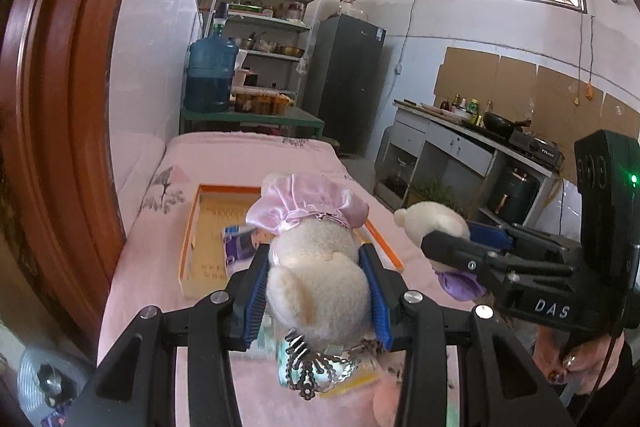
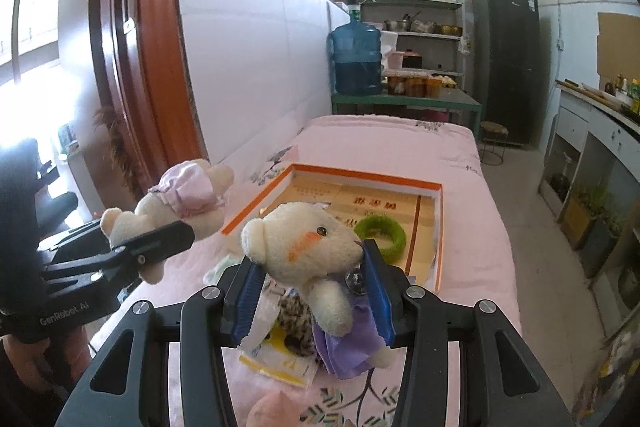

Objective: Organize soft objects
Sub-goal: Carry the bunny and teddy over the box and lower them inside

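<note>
A cream plush bear in a pink satin dress [image 1: 316, 247] is pinched at centre frame by the left gripper [image 1: 316, 291], its face hidden. A cream plush bear in a purple dress [image 2: 316, 267] is clamped by the right gripper [image 2: 312, 291]. The orange-rimmed shallow cardboard box [image 2: 439, 227] on the pink-sheeted bed [image 2: 472, 227] is partly hidden behind both; the green fuzzy ring [image 2: 390, 237] inside is half covered.

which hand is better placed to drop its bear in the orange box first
Right, probably. The right gripper holds the purple-dressed bear just short of the orange box; the left gripper holds the pink-dressed bear off beside the box's corner.
</note>
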{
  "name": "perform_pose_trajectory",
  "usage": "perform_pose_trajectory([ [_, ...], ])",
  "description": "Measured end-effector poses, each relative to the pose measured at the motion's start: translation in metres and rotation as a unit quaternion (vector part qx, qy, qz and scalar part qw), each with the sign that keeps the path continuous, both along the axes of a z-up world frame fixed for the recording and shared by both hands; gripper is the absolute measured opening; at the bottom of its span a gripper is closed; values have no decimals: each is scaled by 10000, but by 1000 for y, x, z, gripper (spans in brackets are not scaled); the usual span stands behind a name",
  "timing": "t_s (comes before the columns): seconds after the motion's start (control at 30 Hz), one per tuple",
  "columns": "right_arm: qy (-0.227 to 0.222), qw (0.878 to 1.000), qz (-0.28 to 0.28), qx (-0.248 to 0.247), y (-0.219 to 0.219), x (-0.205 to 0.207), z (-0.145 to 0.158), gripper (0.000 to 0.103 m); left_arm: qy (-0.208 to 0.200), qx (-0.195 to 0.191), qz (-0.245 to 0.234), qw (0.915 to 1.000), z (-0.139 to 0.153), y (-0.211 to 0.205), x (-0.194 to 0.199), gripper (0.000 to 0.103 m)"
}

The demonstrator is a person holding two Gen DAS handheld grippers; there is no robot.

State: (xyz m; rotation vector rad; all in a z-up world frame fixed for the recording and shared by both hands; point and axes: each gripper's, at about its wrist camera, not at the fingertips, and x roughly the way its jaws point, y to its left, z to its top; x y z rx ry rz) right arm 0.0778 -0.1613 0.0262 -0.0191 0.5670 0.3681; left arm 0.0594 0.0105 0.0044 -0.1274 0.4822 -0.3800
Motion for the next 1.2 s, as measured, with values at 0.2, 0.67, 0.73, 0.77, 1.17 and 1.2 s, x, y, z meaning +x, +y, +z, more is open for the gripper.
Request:
perform_pose_trajectory([
  [0.2, -104, 9999, -58, 31, -2, 19, 10, 49, -145, -29, 49, 9999, 15, -2, 23, 44],
  [0.67, -72, 9997, -140, 168, -2, 67, 15, 49, -190, -87, 166, 9996, 26, -11, 74, 44],
  [0.73, -64, 9996, -171, 208, -3, 75, 15, 49, -188, -90, 199, 9996, 27, -13, 82, 44],
  [0.77, -64, 9996, -183, 216, -4, 78, 15, 49, -195, -75, 229, 9995, 27, -14, 88, 44],
  [1.17, 30, 9990, -283, 356, -7, 118, 6, 49, -138, -16, 695, 9975, 21, -6, 130, 44],
  [1.2, 29, 9989, -295, 368, -7, 119, 6, 49, -109, -24, 690, 9976, 20, -6, 134, 44],
])
